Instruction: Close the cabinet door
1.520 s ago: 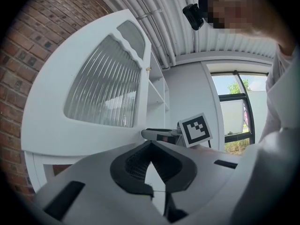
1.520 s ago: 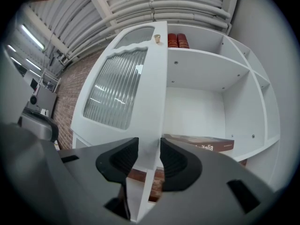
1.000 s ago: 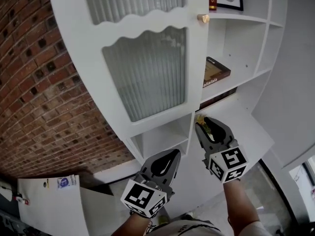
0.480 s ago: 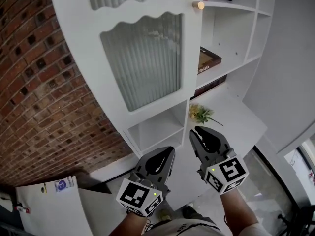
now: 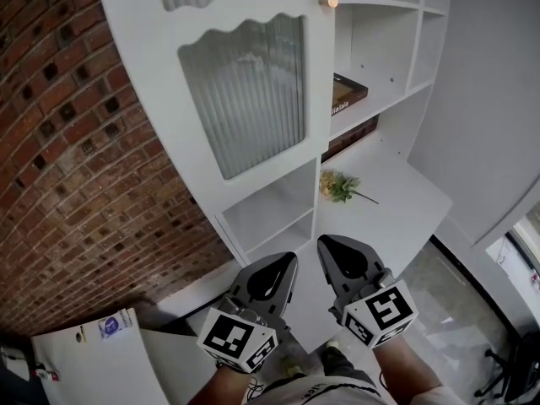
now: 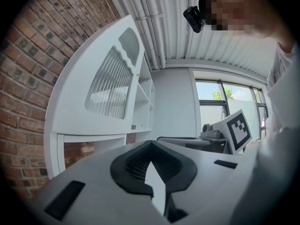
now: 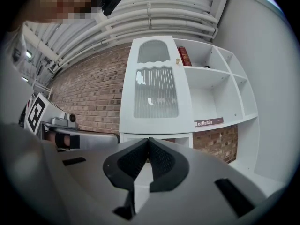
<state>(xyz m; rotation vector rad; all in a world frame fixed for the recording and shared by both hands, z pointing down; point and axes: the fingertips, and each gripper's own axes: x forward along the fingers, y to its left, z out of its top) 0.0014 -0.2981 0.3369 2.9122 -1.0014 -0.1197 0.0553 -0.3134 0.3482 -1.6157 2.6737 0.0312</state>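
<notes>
The white cabinet door (image 5: 245,91) with ribbed glass panes and a gold knob (image 5: 327,1) lies flat over the cabinet's left column; the right gripper view shows the door (image 7: 156,93) face on. Both grippers hover low in the head view, well back from the cabinet and touching nothing. My left gripper (image 5: 287,261) is shut, its pads meeting at the tip (image 6: 150,143). My right gripper (image 5: 325,243) has just been closing and is now shut with nothing between its pads (image 7: 149,139).
Open shelves to the door's right hold a brown book (image 5: 346,93) and, on the lower ledge, a sprig of flowers (image 5: 337,186). A brick wall (image 5: 67,142) runs along the left. A white board (image 5: 84,361) lies at the lower left.
Both grippers have drawn back from the cabinet toward the person. The right gripper's jaws went from open to shut. The flower sprig now shows beyond them.
</notes>
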